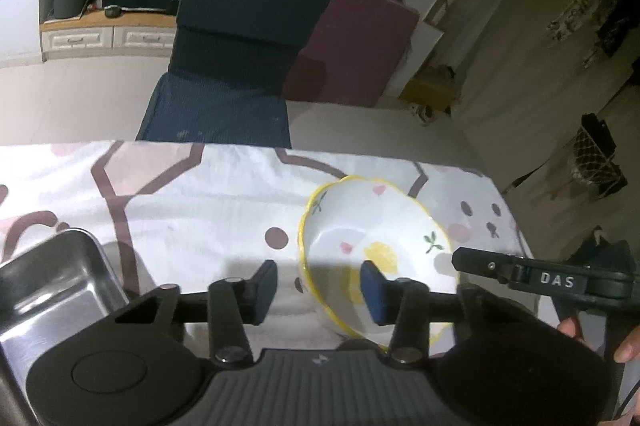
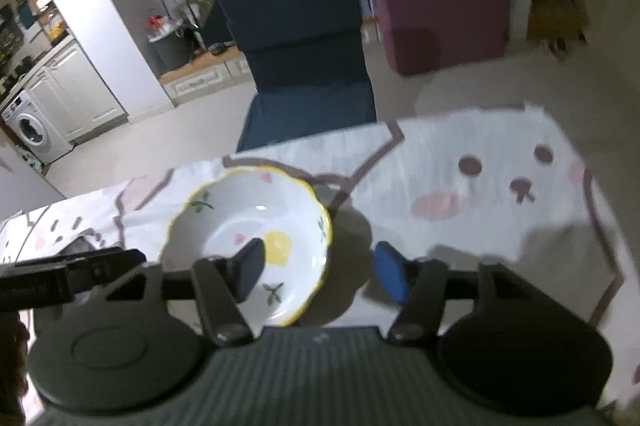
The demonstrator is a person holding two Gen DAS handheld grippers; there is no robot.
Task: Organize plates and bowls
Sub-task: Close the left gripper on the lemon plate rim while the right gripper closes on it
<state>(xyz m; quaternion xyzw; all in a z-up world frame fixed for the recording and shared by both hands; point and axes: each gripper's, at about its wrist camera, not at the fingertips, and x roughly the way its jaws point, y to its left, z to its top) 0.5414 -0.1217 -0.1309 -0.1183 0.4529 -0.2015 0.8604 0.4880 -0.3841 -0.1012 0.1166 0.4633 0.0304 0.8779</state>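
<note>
Dim room, bright glare upper left; right wrist view motion-blurred; fisheye bends edges; gripper shadows on tablecloth.

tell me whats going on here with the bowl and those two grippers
A person is holding a gripper in each hand over a table covered with a bear-print cloth. Both are closing in on one white bowl with a yellow rim. The left gripper straddles the bowl's near left rim, the right gripper its right rim. Neither has clamped yet; pads look clear of the rim. A steel tray sits further left.
</note>
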